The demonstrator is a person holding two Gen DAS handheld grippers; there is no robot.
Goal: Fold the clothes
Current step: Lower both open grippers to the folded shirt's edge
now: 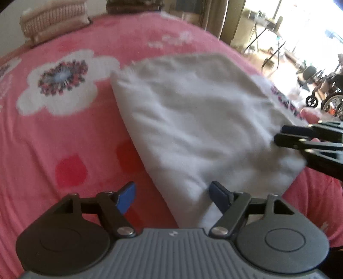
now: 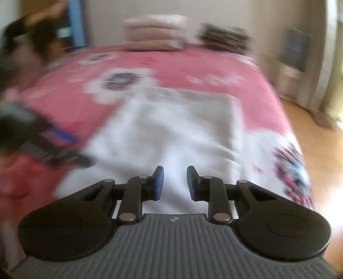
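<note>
A bed (image 1: 64,150) covered by a pink blanket with white flower prints fills both views; on it lies one white garment (image 1: 193,128), already folded into a flat, roughly rectangular shape near the bed's near edge; I judge the folding well along, with perhaps a last fold or smoothing left, though blur hides any sleeves or loose ends; at the far end of the bed sit two stacks of folded textiles, one pale (image 1: 53,19) and one dark (image 2: 223,36); two grippers are present; the left gripper (image 1: 173,197) hovers over the garment's near corner with its blue-padded jaws spread wide and nothing between them; the right gripper (image 2: 173,182) hangs above the garment's near edge, its jaws a narrow gap apart and clamped on nothing.
</note>
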